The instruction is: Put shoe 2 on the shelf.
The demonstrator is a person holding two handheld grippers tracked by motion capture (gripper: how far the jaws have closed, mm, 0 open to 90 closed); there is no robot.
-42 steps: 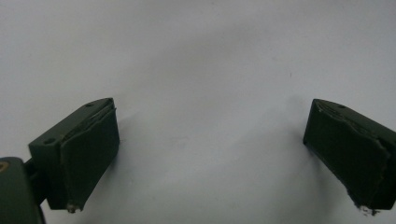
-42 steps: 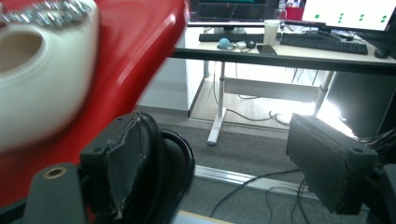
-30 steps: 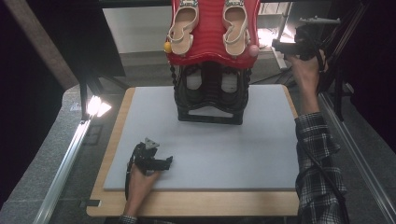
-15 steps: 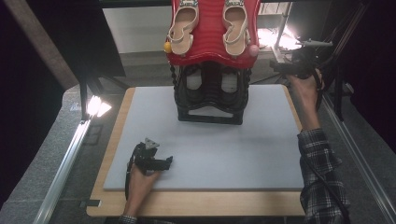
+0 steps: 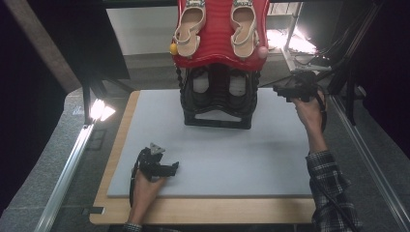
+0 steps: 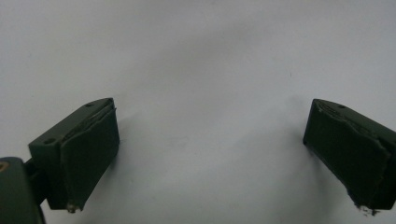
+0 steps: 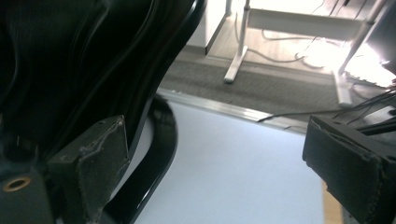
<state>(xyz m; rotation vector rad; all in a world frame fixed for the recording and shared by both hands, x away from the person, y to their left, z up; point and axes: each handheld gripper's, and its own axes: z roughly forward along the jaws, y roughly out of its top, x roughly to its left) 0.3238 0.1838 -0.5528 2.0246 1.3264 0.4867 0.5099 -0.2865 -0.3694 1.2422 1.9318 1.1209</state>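
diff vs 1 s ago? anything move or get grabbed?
The right gripper came down from the far right corner toward the black rack, jaws open, holding nothing. The left gripper stayed on the grey mat; the shoes are unmoved.

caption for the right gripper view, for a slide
Open right tongs beside the black shoe rack, above the grey mat.

A black rack (image 5: 217,99) stands upright at the far middle of the grey mat (image 5: 212,154). On its red top shelf (image 5: 220,43) two beige sandals (image 5: 189,24) lie side by side.
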